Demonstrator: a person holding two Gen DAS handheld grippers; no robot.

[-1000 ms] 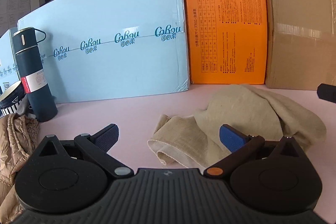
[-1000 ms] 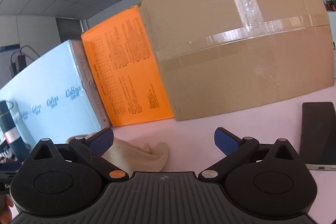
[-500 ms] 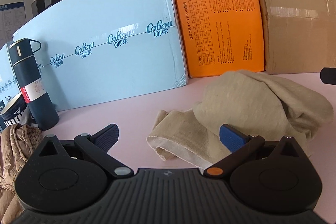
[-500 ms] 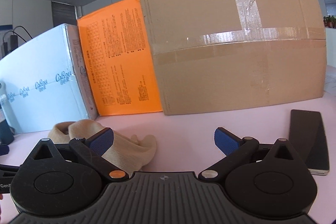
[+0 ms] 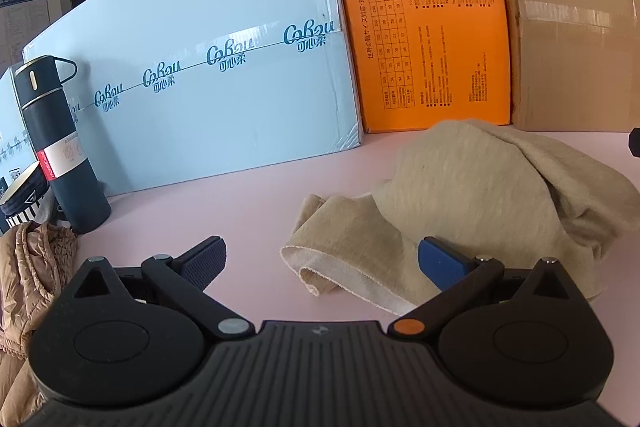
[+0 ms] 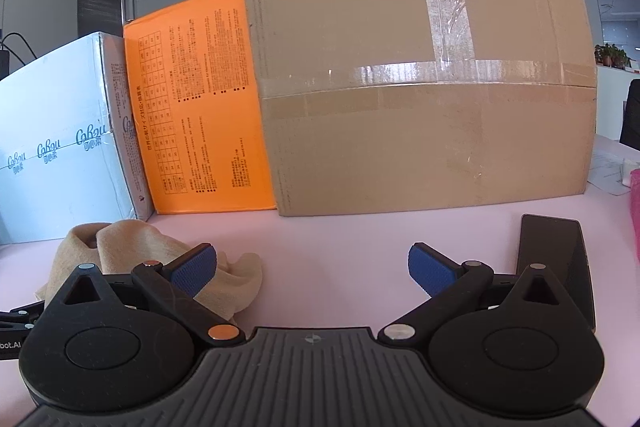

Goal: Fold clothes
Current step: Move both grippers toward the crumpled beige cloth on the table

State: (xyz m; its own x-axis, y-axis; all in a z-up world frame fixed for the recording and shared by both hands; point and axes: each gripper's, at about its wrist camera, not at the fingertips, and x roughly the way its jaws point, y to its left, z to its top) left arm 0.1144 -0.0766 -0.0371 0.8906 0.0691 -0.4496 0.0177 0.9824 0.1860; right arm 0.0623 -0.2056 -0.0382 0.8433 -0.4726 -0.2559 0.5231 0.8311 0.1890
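A crumpled beige garment (image 5: 480, 195) lies in a heap on the pink table (image 5: 224, 211), with one hemmed end stretched toward me. My left gripper (image 5: 320, 261) is open just above that hem, its right finger over the cloth and its left finger over bare table. In the right wrist view the same beige garment (image 6: 132, 247) sits at the lower left. My right gripper (image 6: 312, 267) is open with nothing between its fingers; its left finger overlaps the cloth's edge.
A light blue box (image 5: 208, 83), an orange box (image 5: 424, 23) and a brown cardboard box (image 6: 420, 87) wall off the back of the table. A dark flask (image 5: 56, 147) and a tan puffy jacket (image 5: 28, 275) sit at the left. A black phone (image 6: 556, 259) lies at the right.
Both views have shifted: the garment now sits closer and larger ahead of the left gripper, and the right gripper has swung so more of the cloth shows. Both grippers stay open.
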